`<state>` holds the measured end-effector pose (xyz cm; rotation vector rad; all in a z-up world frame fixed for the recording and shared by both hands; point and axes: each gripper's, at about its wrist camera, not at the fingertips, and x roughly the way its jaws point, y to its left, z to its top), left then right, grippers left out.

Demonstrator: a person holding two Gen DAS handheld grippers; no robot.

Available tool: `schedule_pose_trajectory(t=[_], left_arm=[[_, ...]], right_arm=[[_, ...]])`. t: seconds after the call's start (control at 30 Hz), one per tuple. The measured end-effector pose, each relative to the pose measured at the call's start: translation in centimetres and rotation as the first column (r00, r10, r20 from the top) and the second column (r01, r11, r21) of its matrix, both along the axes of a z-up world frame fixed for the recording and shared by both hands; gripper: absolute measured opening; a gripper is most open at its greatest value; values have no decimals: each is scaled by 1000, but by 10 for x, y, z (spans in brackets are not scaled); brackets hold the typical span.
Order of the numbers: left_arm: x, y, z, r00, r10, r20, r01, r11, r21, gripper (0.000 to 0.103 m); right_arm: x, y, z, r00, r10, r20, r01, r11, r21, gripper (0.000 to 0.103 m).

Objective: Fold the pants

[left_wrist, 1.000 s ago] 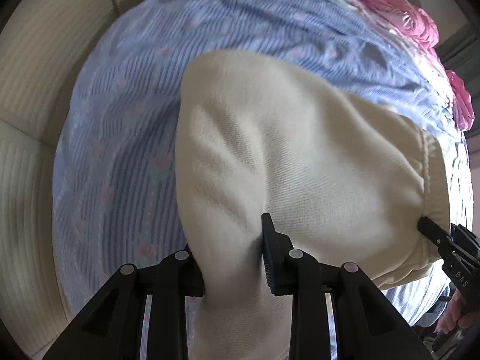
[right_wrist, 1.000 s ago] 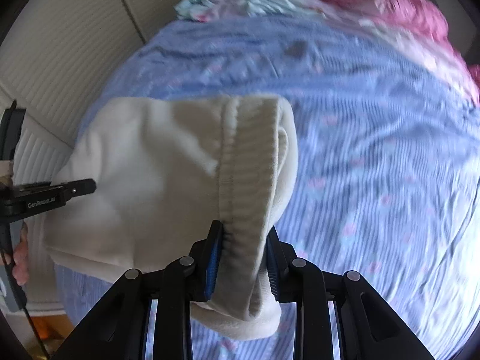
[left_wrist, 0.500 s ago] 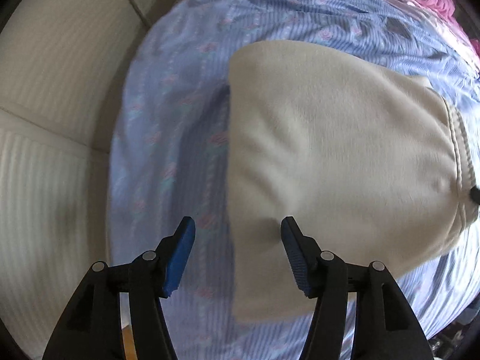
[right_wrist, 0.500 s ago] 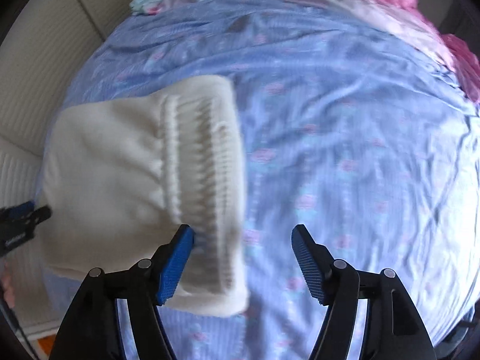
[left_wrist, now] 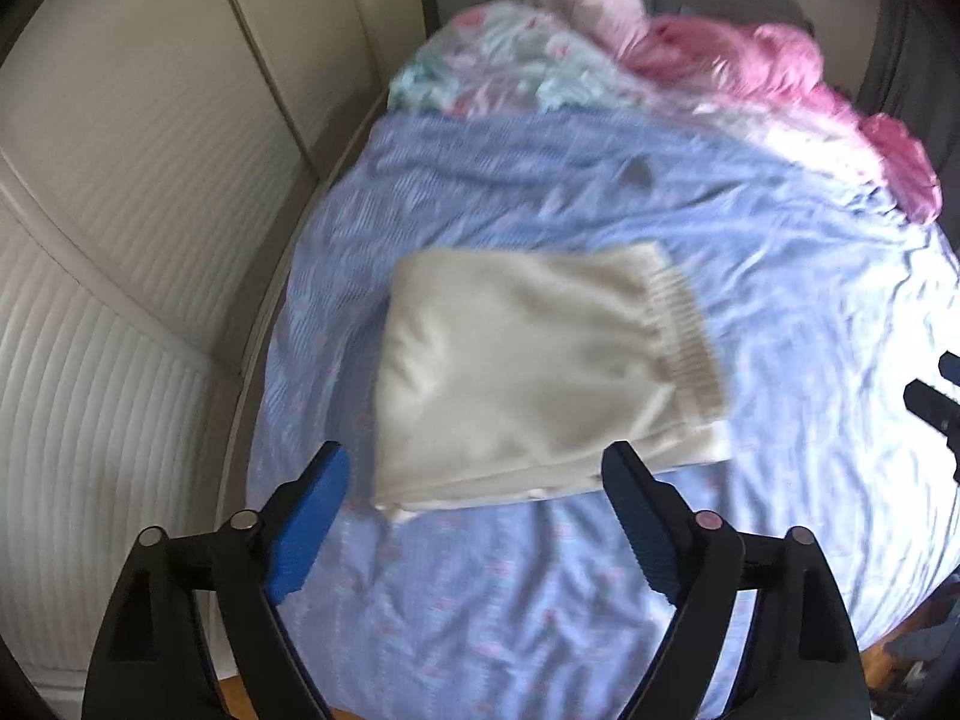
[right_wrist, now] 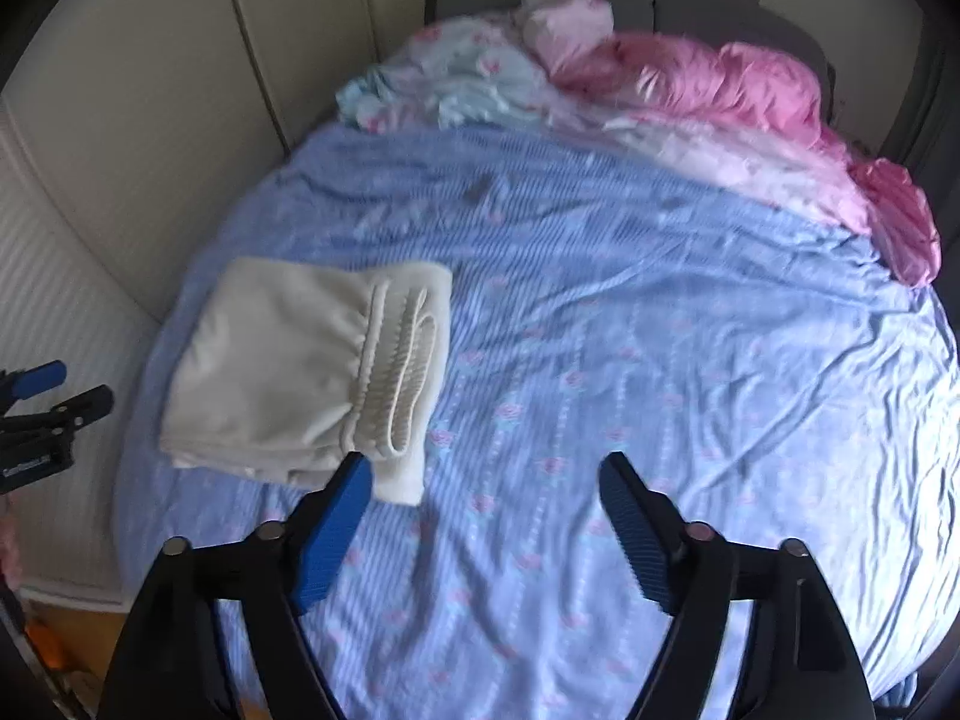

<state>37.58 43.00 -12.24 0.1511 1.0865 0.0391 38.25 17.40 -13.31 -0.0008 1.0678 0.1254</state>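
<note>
The cream pants [left_wrist: 528,372] lie folded into a compact stack on the blue flowered bed sheet [left_wrist: 540,600], ribbed waistband to the right. They also show in the right wrist view [right_wrist: 282,360], near the bed's left side. My left gripper [left_wrist: 474,480] is open and empty, held above and in front of the stack. My right gripper [right_wrist: 486,492] is open and empty, to the right of the stack's near corner. The left gripper shows at the left edge of the right wrist view [right_wrist: 42,402], the right gripper at the right edge of the left wrist view [left_wrist: 936,402].
Pink bedding [right_wrist: 750,96] and a pale flowered cloth [right_wrist: 444,78] are bunched at the head of the bed. White ribbed wardrobe doors [left_wrist: 120,180] stand close along the bed's left side. A wooden floor shows at the bottom left [right_wrist: 48,648].
Both grippers let go of the pants, opened wide and pulled back and up from the bed. The pants now lie folded on the sheet.
</note>
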Motion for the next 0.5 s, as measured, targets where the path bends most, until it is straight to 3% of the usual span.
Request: schedule_pose_trajectory(t=[0.07, 0.27, 0.5], left_arm=[[-14, -21, 16, 1000, -7, 28, 7, 1000, -7, 95], [-58, -86, 51, 997, -45, 58, 48, 997, -53, 98], [-110, -164, 74, 992, -96, 85, 102, 992, -69, 101]], right_arm=[[-20, -17, 20, 999, 3, 39, -3, 1000, 0, 87], [-80, -73, 60, 994, -8, 109, 7, 1000, 15, 87], [-141, -138, 84, 992, -56, 113, 54, 998, 24, 87]])
